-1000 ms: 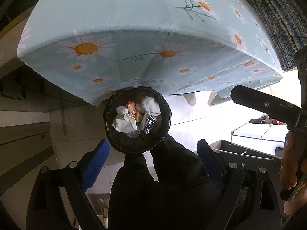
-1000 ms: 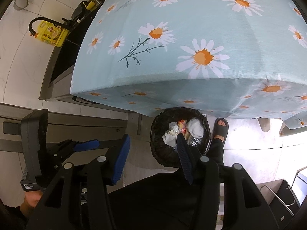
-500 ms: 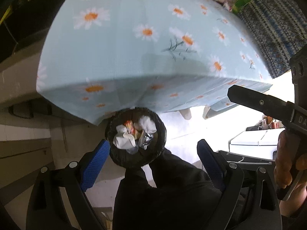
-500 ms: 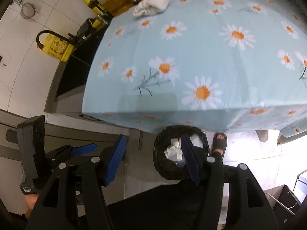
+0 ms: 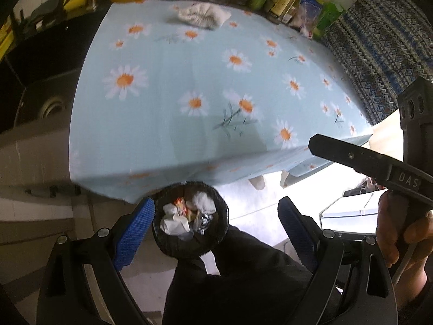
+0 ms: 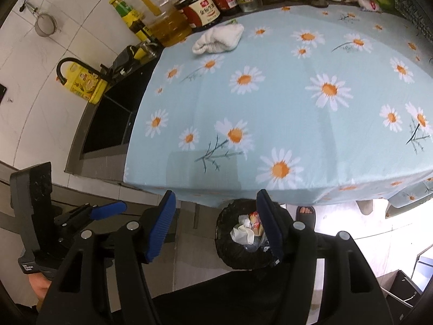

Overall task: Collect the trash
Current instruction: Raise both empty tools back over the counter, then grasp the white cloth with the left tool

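Black-lined trash bin (image 5: pixel 189 228) holding crumpled tissues, left gripper (image 5: pixel 213 227) and right gripper (image 6: pixel 215 223) spread wide, empty

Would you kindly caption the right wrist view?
Open right tool above a full bin beside the daisy-cloth table.

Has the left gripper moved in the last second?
Yes. The left gripper has risen and tilted up: the trash bin looks smaller, and the table's far bottles now show.
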Demonstrator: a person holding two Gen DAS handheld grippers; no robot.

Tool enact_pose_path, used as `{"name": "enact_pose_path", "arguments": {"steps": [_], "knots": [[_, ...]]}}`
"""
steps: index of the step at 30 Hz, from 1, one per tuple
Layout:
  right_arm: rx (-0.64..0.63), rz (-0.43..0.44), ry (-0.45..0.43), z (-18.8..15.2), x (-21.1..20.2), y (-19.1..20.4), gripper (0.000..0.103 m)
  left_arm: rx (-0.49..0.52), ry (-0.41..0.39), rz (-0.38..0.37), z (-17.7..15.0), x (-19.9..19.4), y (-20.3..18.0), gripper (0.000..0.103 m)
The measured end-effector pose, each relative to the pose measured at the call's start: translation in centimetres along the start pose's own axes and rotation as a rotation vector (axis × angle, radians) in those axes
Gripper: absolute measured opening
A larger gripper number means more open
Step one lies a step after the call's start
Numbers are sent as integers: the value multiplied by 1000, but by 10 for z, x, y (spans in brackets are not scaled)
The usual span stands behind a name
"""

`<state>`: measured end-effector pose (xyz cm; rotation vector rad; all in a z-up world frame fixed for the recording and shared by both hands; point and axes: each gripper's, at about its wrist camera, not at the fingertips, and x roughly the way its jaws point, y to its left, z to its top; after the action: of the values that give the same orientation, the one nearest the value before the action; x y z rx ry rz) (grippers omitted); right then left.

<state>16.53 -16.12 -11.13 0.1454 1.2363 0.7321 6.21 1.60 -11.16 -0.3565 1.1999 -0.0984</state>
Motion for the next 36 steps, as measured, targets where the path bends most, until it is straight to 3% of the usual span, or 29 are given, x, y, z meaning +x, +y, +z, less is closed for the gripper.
{"name": "enact_pose_path", "arguments": {"steps": [2, 4, 8, 11, 18, 36], "knots": [[1, -3, -12, 6, -4, -3, 69, 20, -12, 10, 10, 0, -5, 90], [0, -6, -21, 12, -8, -7, 69, 36, -27, 12, 20, -2, -10, 95], [11, -11, -39, 29, -15, -20, 70, 51, -57, 25, 40, -5, -17, 95], [19, -15, -60, 41, -21, -31, 84, 54, -82, 41, 60, -7, -23, 96], [36, -14, -82, 70, -27, -59, 91, 56, -122, 64, 103, -6, -34, 96], [63, 31, -57, 119, -19, -117, 91, 68, -82, 125, 218, 34, -49, 96]]}}
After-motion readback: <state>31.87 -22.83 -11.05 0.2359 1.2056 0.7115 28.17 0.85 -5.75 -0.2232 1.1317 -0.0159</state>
